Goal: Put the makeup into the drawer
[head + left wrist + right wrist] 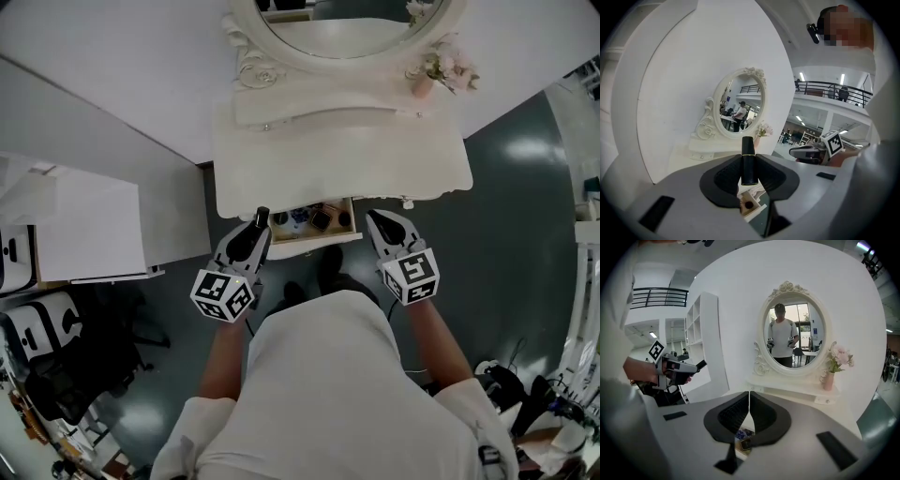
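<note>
My left gripper is shut on a black lipstick tube with a thin gold band; the tube sticks out past the jaws at the left end of the open drawer. The drawer hangs out under the white dressing table and holds several small makeup items. My right gripper is shut with nothing between its jaws, at the drawer's right end. Both gripper views show a bit of the drawer's contents below the jaws.
An oval mirror in an ornate white frame stands at the back of the table, with a small vase of pink flowers to its right. A white cabinet stands to the left, a black chair beyond it.
</note>
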### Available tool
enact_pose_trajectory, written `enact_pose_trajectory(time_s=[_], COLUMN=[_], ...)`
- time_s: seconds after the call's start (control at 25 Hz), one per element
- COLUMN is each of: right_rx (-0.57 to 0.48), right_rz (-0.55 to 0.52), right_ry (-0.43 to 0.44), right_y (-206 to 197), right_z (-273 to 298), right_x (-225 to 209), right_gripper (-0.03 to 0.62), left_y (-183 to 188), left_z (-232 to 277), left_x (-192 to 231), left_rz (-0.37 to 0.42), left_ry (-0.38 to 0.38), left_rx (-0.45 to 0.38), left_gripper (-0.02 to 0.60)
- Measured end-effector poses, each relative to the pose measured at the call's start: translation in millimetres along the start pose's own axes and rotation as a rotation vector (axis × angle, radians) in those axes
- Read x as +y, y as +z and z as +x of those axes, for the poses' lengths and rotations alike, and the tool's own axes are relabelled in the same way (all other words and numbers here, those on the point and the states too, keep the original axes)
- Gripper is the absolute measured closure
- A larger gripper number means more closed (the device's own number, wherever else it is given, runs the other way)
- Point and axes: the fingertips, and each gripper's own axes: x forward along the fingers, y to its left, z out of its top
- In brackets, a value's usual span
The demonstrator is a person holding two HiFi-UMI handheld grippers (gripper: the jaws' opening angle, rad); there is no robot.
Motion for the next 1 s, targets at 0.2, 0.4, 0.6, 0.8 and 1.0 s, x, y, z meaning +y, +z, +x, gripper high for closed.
enact_pose_trajectory(time_s=[0.2,0.4,0.6,0.8,1.0], right_rx=[0.035,0.073,0.114,0.154,0.215], right_rz=[0.007,0.014,0.027,0.036,0.076], right_ry=[0.065,0.132,0.174,0.201,0.191], right_y=[-11,-27,-43,-69,-109], right_z=[27,42,53,56,58], right_x=[-15,-24,-35,-50,-59], right_gripper=[0.563,0.563,0.563,0.563,0.563], left_y=[-15,-32,-54,-90,-130], left_z=[21,41,55,74,84], left_x=[0,-2,-4,-12,-12], left_rz=[0.003,0.014,0.020,0.055,0.036], left_ry=[0.029,0.052,0.071,0.063,0.049], left_rx=[0.059,0.123,0.203,0.299,0.384], left_gripper=[0.474,0.474,0.474,0.474,0.474])
